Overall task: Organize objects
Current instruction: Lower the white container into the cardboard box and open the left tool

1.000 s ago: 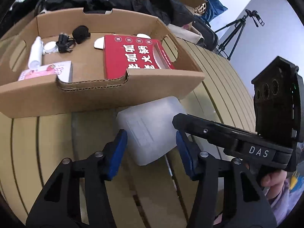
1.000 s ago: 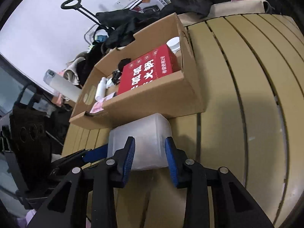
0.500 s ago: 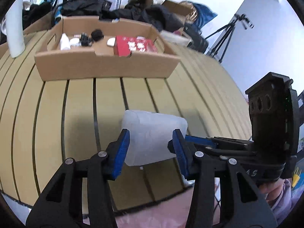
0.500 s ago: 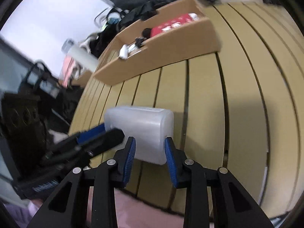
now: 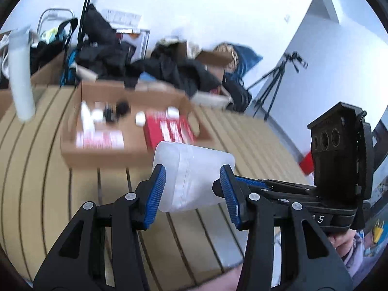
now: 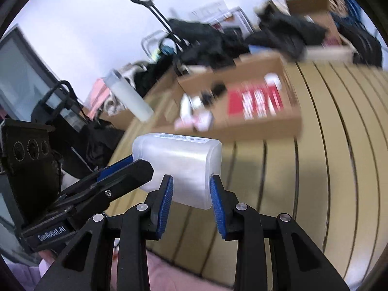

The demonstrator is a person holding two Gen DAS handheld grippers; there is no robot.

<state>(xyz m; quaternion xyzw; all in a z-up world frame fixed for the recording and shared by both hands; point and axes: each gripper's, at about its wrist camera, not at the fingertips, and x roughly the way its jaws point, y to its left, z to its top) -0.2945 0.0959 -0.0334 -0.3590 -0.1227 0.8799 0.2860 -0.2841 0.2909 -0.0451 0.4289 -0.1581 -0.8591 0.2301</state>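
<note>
Both grippers pinch the translucent plastic container (image 5: 194, 174) (image 6: 181, 167) above the slatted table (image 5: 48, 194); left gripper (image 5: 192, 194) jaws grip its sides; right gripper (image 6: 191, 202) jaws clamp one end; cardboard tray (image 5: 101, 155) nearer the far edge.

From here the cardboard box (image 5: 101, 155) and its contents smear with motion blur; I can't read the red packet (image 6: 254, 105), and the small items stay unidentifiable.

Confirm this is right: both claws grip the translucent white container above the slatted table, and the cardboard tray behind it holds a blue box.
Not quite: the box in the cardboard tray is red, as the left wrist view shows. Both the left claw and right claw do grip the translucent white container above the slatted table.
</note>
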